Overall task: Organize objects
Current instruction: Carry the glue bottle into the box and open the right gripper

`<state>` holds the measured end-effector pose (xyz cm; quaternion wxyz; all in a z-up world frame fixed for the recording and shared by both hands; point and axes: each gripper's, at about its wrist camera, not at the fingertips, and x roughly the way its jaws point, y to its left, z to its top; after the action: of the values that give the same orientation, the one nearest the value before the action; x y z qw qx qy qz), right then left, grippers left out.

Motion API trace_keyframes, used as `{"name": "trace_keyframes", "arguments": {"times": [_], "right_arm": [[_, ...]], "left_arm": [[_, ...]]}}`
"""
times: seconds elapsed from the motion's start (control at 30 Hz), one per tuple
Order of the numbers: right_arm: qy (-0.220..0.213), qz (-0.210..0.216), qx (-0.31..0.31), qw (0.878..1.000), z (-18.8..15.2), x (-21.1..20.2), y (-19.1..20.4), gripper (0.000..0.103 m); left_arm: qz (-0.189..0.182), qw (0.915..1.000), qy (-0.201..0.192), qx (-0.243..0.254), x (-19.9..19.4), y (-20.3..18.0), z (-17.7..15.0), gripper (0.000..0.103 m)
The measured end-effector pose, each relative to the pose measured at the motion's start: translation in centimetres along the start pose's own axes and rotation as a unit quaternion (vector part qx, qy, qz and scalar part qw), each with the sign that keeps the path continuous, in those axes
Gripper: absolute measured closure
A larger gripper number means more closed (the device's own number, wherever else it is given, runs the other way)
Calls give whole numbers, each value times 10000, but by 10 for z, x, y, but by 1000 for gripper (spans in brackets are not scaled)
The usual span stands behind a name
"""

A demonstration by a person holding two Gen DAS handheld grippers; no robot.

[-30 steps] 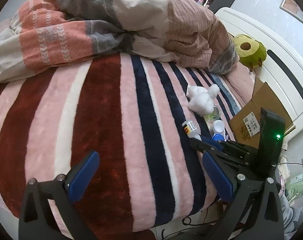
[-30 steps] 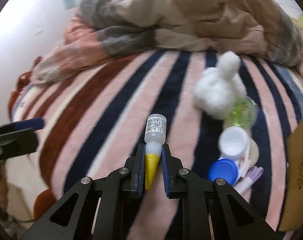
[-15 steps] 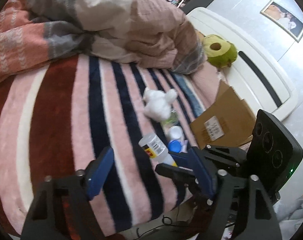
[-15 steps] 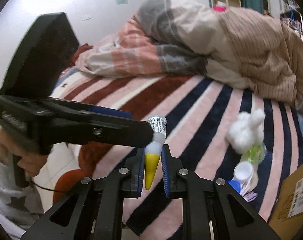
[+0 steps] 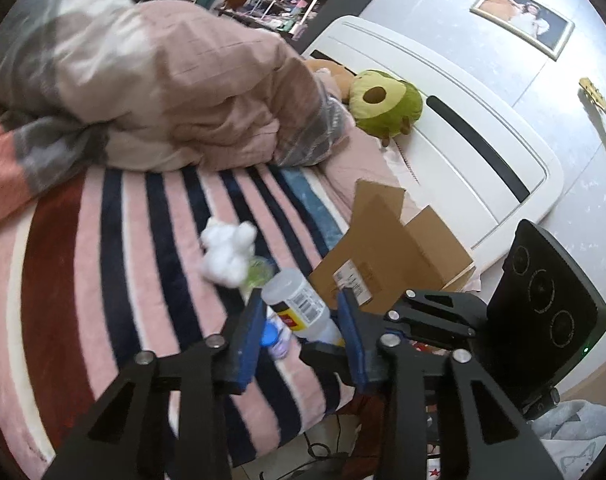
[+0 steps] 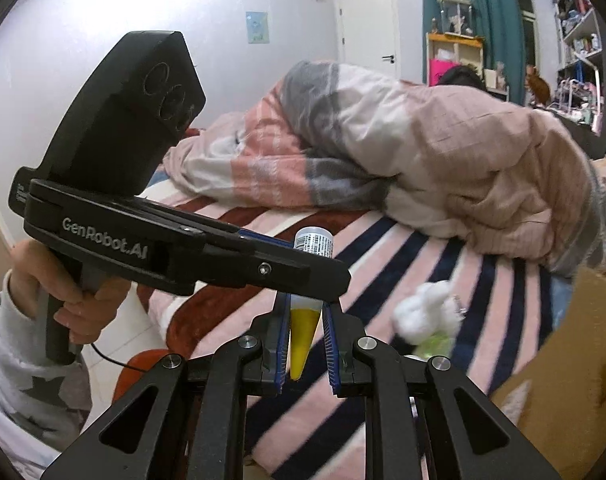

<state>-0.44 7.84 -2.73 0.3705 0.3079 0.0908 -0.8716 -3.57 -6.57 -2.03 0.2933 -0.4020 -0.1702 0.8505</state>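
Nearest in the right wrist view, the right tongs [image 6: 306,346] are clamped on the yellow cone-shaped cap [image 6: 301,334] of a small clear bottle [image 5: 299,307], held above the bed. The left tongs [image 5: 299,322] reach across from the side and are closed on the bottle's body, their blue pads [image 5: 250,332] against the barcoded label, so the bottle sits between both tools in the air. A hand [image 6: 51,296] in a star-print sleeve [image 6: 23,384] grips the left tool's handle. Just beyond, on the striped fleece blanket [image 5: 115,280], lie a blue lid [image 5: 270,336], a white fluffy toy [image 5: 227,254] and a greenish clear item touching it. An open cardboard box [image 5: 387,248] stands beside them at the bed's edge. Farther back lie a bunched duvet [image 5: 175,100], an avocado plush [image 5: 385,104] and the white headboard [image 5: 475,148].
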Motion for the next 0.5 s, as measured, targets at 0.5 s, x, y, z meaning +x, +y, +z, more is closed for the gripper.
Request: {"name": "trace_keyframes", "arguments": {"times": [0.5], "right_arm": [[-165, -493, 634, 9966, -1, -87, -87, 92]], "left_arm": [[-161, 9971, 395, 634, 71, -105, 54, 73]]}}
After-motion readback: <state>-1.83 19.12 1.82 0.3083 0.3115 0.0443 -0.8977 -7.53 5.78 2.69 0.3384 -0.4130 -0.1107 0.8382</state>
